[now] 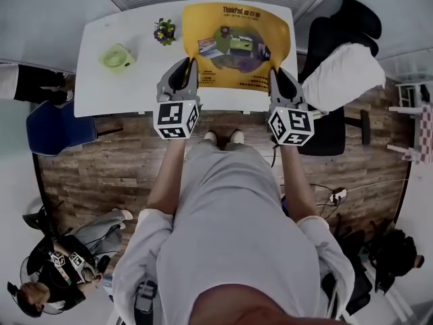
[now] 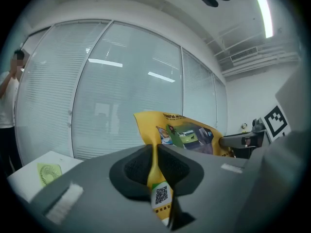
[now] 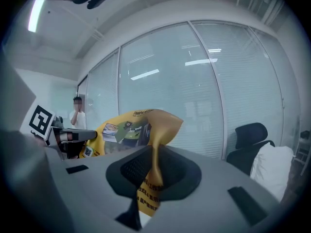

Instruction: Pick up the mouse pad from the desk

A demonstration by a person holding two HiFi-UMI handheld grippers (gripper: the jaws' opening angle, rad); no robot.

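Note:
The yellow printed mouse pad (image 1: 235, 40) hangs in the air above the white desk (image 1: 128, 87), stretched between both grippers. My left gripper (image 1: 191, 65) is shut on its near left corner, and my right gripper (image 1: 273, 73) is shut on its near right corner. In the left gripper view the pad's edge (image 2: 154, 163) is pinched between the dark pads, with the sheet (image 2: 187, 135) curling up beyond. The right gripper view has the pad (image 3: 156, 164) clamped the same way, its far part (image 3: 131, 127) lifted against the glass wall.
A green hand fan (image 1: 116, 57) and a small flower pot (image 1: 164, 32) sit on the desk's left part. A black office chair (image 1: 335, 80) with a white cushion stands right of the desk. Another person (image 3: 77, 115) stands by the glass wall; someone sits on the floor (image 1: 61, 263).

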